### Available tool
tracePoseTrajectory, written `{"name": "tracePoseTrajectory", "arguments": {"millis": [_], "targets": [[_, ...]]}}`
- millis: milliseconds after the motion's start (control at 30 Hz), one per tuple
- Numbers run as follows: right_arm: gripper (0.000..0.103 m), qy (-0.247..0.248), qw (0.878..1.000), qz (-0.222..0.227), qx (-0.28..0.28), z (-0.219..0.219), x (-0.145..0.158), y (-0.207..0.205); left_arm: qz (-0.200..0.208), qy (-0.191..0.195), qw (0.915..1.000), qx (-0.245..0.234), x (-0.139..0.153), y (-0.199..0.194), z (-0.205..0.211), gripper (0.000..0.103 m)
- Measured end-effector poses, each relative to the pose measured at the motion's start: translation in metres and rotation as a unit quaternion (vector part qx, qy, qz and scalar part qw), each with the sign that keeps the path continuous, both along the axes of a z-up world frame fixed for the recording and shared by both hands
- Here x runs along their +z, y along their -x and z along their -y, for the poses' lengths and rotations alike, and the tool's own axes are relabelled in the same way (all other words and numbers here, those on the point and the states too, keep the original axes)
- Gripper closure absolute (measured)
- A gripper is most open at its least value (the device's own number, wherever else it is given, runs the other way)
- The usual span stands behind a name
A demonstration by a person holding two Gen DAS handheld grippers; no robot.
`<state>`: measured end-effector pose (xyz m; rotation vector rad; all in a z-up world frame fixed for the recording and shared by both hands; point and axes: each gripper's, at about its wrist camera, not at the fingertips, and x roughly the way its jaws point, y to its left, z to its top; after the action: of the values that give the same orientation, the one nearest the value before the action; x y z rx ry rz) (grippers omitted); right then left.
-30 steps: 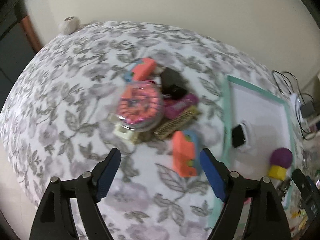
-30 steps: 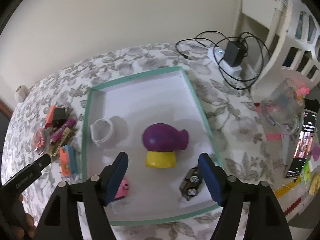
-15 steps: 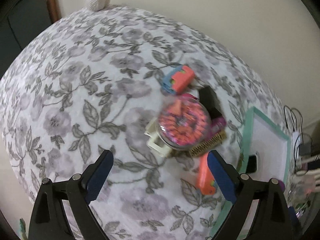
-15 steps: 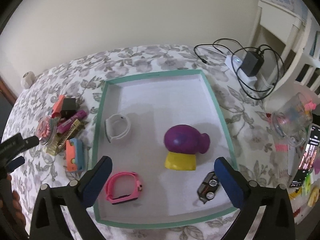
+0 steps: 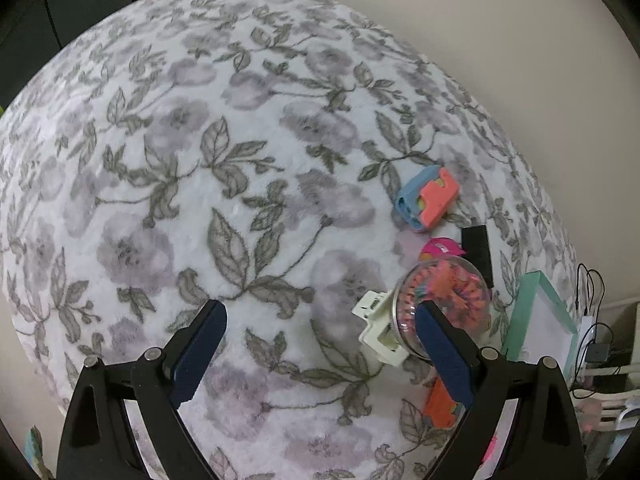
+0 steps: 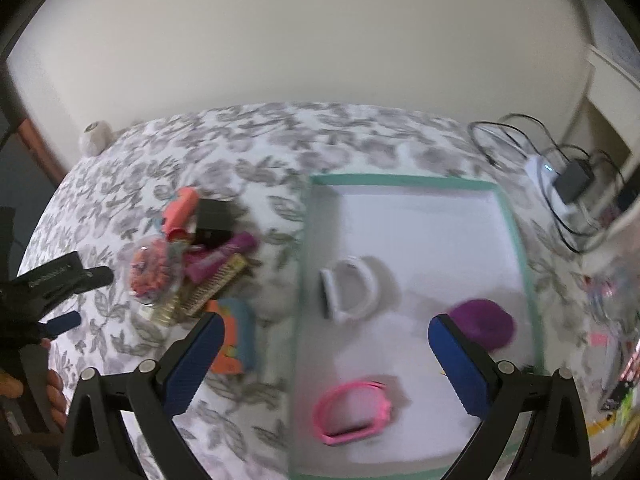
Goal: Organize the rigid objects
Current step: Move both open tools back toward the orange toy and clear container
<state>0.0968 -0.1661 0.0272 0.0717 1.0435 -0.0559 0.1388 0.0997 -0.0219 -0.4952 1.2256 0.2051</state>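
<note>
A tray [image 6: 516, 240] sits on the right of the bedspread [image 6: 248, 136], holding two watch bands [image 6: 352, 288], one nearer [image 6: 352, 410], and a rounded toy [image 6: 486, 322] at its right. Left of the tray lies a heap of small things topped by a round jar [image 6: 154, 274], with a block [image 6: 236, 334] just nearer.

A floral blanket [image 5: 168, 184] carries a green-rimmed tray [image 6: 516, 240] beside a toy pile [image 6: 192, 264].

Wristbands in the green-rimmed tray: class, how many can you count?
2: a white plastic wristband near the tray's middle, and a pink wristband nearer the camera. Blur and the claw could hide more.
</note>
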Motion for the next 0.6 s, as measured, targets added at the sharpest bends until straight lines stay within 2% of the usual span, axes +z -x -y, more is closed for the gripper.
{"name": "tracePoseTrajectory", "arguments": {"millis": [233,433,600], "targets": [[0.000,-0.005,0.999,-0.014,0.033,-0.038,-0.022,-0.021,0.006,0.027,0.9996,0.004,-0.003,-0.005,-0.011,0.008],[0.001,-0.004,0.998,-0.034,0.048,-0.051,-0.046,-0.027,0.023,0.045,0.9980,-0.037,-0.001,-0.015,0.007,0.008],[0.011,-0.011,0.997,-0.046,0.058,-0.056,-0.060,-0.027,0.042,0.048,0.9952,-0.075,0.002,-0.019,0.025,0.008]]}}
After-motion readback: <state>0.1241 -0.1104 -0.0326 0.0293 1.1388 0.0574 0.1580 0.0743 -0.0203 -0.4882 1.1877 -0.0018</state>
